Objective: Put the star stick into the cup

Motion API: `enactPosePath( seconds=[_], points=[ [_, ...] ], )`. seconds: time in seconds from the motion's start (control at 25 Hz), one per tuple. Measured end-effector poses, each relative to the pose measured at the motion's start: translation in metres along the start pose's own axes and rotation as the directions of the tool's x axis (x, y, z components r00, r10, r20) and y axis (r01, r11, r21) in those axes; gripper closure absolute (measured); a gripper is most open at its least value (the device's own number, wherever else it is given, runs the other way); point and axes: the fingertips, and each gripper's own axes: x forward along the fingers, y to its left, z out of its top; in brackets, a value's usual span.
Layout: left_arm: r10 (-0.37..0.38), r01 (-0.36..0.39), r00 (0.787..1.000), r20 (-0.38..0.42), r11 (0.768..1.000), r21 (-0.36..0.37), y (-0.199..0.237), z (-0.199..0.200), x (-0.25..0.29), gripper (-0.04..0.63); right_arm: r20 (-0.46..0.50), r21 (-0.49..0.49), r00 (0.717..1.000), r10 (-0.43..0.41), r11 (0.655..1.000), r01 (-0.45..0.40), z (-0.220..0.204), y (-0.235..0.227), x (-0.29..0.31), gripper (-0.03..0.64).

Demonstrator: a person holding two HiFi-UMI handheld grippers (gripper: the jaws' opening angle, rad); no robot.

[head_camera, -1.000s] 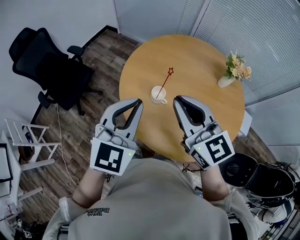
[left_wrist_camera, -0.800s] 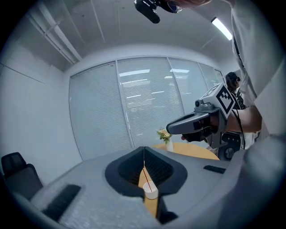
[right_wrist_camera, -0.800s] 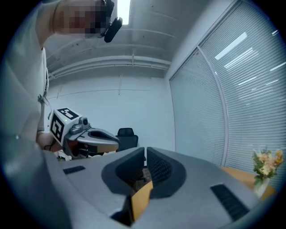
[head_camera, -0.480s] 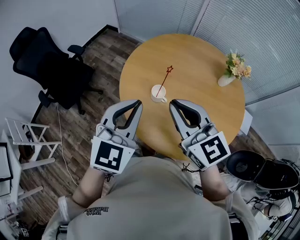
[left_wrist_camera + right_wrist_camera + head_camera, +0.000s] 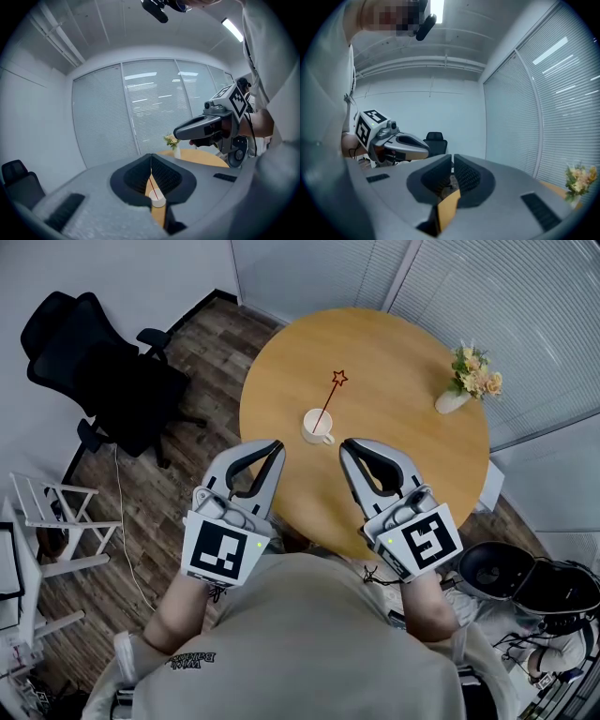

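Though near cup (image 5: pixel 317 427), left tool (image 5: pixel 277 444), right tool (image 5: pixel 346 445) closed, empty.

Round wooden table (image 5: pixel 394 352), white cup (image 5: pixel 316 427) standing toward its near side, small white vase of flowers (image 5: pixel 451 402) close to the right rim, the two well apart.

The person wears a taupe short-sleeved T-shirt (image 5: pixel 309 643), with dark lettering at 7 o'clock. The pale grey plastic left gripper (image 5: pixel 277 443) and right gripper (image 5: pixel 345 445) have black ribbed fingers (image 5: pixel 165 177) and white cubes (image 5: pixel 223 554) with black square markers.
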Motion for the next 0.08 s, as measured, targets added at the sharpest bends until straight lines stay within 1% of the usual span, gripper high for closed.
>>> enactPosePath(
  seconds=[0.08],
  points=[
    [-0.001,0.001,1.0,-0.001,1.0,0.002,-0.0007,0.0005,0.0026,0.574,-0.001,-0.004,1.0,0.004,1.0,-0.004,0.0,-0.0017,0.0004,0.583]
  ],
)
